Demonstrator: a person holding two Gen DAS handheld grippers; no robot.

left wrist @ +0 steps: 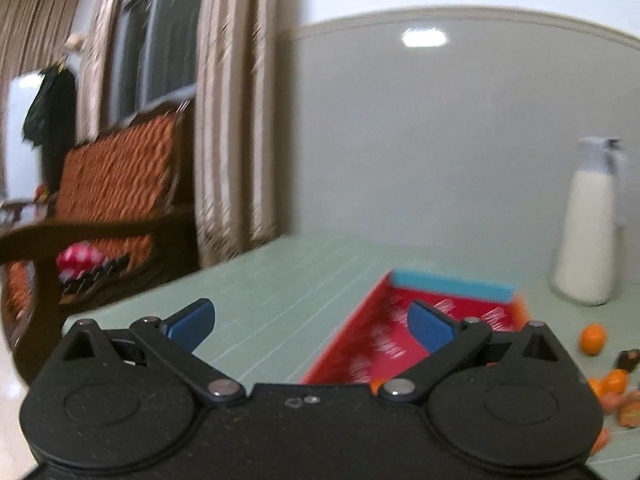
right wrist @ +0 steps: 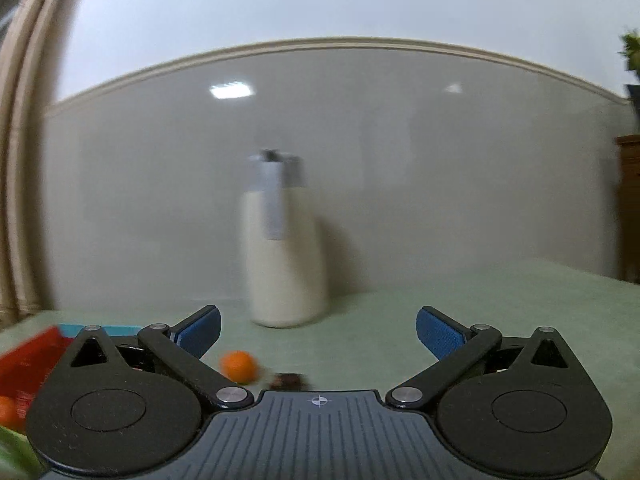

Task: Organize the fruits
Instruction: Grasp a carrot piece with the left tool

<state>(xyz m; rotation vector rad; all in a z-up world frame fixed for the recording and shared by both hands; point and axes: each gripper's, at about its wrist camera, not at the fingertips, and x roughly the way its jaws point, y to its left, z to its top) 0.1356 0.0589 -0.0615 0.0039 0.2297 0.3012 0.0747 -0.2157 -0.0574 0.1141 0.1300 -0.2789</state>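
Pointing near-level over the table (right wrist: 500, 292), both claws (left wrist: 311, 326) (right wrist: 318, 332) agape.

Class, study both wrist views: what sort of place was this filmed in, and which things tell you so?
Most likely a home living or dining room: striped curtains beside a window, a wooden armchair with orange cushions, and a green table holding a milk jug and small orange fruits.

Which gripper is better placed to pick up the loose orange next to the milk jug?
Right, probably. The right gripper is open and empty, with the orange lying just ahead between its fingers. From the left gripper, also open, that orange sits far off to the side, beyond the red tray.
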